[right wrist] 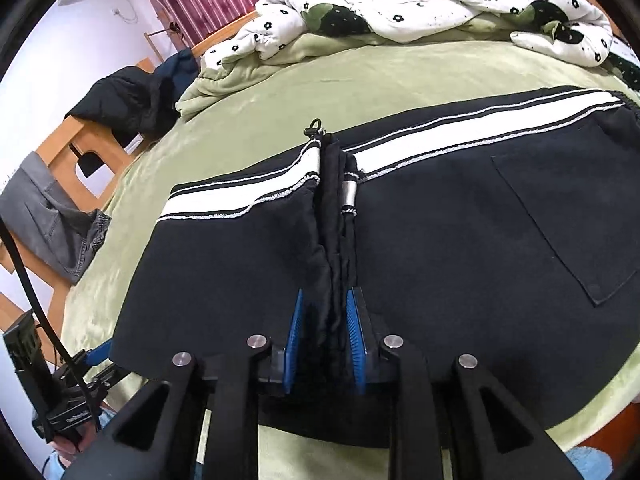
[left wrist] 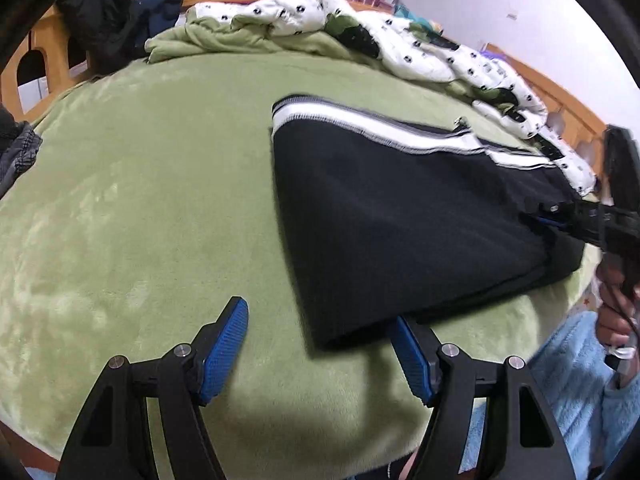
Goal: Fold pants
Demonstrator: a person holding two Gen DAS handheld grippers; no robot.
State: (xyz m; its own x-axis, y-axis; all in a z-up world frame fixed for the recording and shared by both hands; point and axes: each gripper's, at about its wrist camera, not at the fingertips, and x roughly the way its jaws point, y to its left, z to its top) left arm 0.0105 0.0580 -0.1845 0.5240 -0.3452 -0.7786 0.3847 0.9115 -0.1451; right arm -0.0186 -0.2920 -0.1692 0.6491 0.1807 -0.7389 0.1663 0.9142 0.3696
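**Pinched at the middle, ready for the next fold**

Because the pants (right wrist: 440, 216) lie flat on the green bed (left wrist: 140, 200), white stripe on the far side, a raised ridge of cloth marks a likely fold line. The right gripper (right wrist: 326, 320) has its fingers clenched on that ridge. The left gripper (left wrist: 320, 344) hangs released by the near left edge, one finger tucked just under it, probably to lift it.
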